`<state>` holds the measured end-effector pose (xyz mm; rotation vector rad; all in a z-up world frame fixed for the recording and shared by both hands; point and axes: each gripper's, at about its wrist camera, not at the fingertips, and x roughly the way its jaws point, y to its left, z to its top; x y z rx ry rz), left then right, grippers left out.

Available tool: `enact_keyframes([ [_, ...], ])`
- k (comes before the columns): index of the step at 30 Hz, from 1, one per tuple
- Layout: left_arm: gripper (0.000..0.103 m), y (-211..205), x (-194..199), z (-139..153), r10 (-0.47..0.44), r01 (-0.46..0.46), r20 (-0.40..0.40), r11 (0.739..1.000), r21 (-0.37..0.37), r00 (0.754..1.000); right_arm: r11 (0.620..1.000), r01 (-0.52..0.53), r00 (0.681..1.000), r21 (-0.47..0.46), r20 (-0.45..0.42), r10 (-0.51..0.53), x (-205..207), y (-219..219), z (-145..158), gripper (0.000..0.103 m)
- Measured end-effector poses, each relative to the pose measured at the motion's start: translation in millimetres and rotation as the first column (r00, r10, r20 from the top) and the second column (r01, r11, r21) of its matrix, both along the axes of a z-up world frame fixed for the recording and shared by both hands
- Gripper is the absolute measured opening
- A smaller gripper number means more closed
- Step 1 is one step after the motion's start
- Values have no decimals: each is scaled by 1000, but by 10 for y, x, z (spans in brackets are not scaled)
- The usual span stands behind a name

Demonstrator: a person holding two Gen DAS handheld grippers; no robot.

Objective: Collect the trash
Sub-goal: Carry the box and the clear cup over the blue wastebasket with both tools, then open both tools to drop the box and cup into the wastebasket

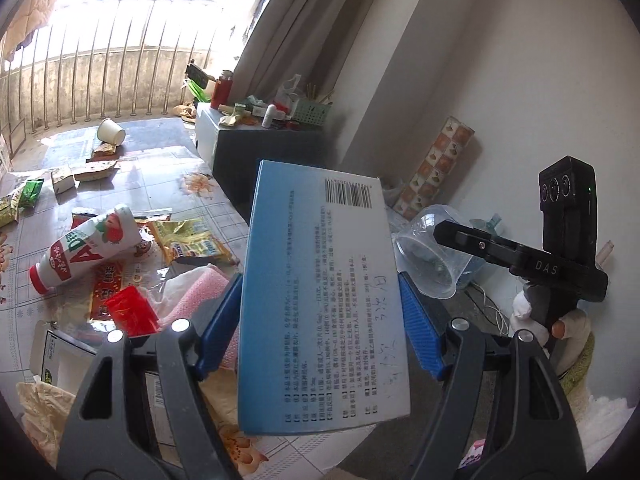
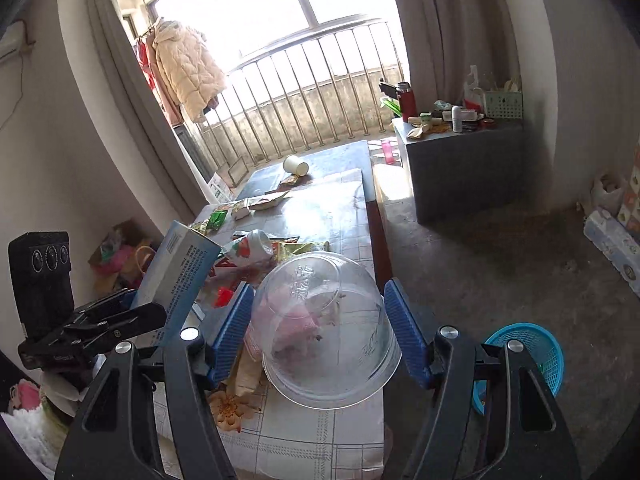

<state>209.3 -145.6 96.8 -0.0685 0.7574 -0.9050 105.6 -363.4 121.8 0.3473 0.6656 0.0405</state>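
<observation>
The left hand-held gripper [image 1: 320, 320] is clenched on a light-blue carton [image 1: 320, 300] printed with text and a barcode, its blue pads pressing the carton's two long edges at the centre of the left wrist view. The carton stands tilted and is lifted clear of the table [image 1: 224, 208]. The grip sits low on a tall, flat, smooth box, so it could pivot or slide out if the wrist swings quickly.

The right hand-held gripper [image 2: 320, 332] holds a clear plastic cup [image 2: 328, 328], mouth towards the camera, between its pads at the centre of the right wrist view. Thin walls like these probably flex; a harder squeeze could make the cup pop free, and a slack one could let it drop.

In the left view the two loads hang just beside each other, so a careless move could knock them together.

The blue basket [image 2: 524, 356] on the floor at the lower right of the right view looks like the likely bin. It is small, and a drop from height may bounce out.

Much trash remains on the table: a white-and-red bottle [image 1: 84, 248], a paper cup [image 1: 111, 131] and yellow wrappers [image 1: 188, 240] at the left of the left view.
</observation>
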Motion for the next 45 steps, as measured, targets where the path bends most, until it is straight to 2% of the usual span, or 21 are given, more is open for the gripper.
enact_keyframes([
  [4,71,-902,-32,-235,-167,171,-62,983,67,984,984,175,983,33,-59,-173,-311,-669,-331,66],
  [8,71,-1793,-57,-627,-278,302,-154,941,154,948,944,310,944,111,-157,-291,-483,-1309,-881,66],
  [12,71,-2548,-54,-1123,-320,387,-270,888,249,908,875,427,890,230,-277,-361,-524,-1922,-1587,66],
  [15,71,-2996,10,-1459,-317,416,-325,857,305,891,822,497,849,279,-354,-393,-439,-2262,-2080,66],
  [20,72,-3535,270,-1892,-272,398,-348,839,371,897,737,586,790,337,-439,-427,-232,-2758,-2738,66],
  [21,76,-3638,349,-1958,-259,385,-343,842,378,903,725,597,782,344,-452,-429,-154,-2845,-2851,67],
  [22,83,-3731,405,-2018,-246,371,-335,846,384,909,715,604,777,352,-461,-430,-93,-2921,-2960,75],
  [25,84,-3921,548,-2126,-203,321,-316,866,384,927,676,650,739,347,-496,-455,-39,-3073,-3181,76],
  [28,84,-3943,626,-2151,-186,311,-352,886,343,917,657,660,736,365,-492,-465,-99,-3083,-3227,76],
  [32,84,-3839,579,-2028,-205,316,-329,888,333,922,682,644,748,347,-471,-467,-245,-2995,-3114,76],
  [38,84,-3415,427,-1505,-223,302,-268,905,301,937,720,623,765,307,-435,-476,-537,-2773,-2709,76],
  [41,84,-3035,289,-1129,-235,291,-224,918,269,946,763,585,793,274,-388,-469,-647,-2566,-2385,76],
  [45,84,-2329,58,-661,-224,251,-137,941,226,965,845,487,860,222,-288,-420,-757,-2106,-1882,77],
])
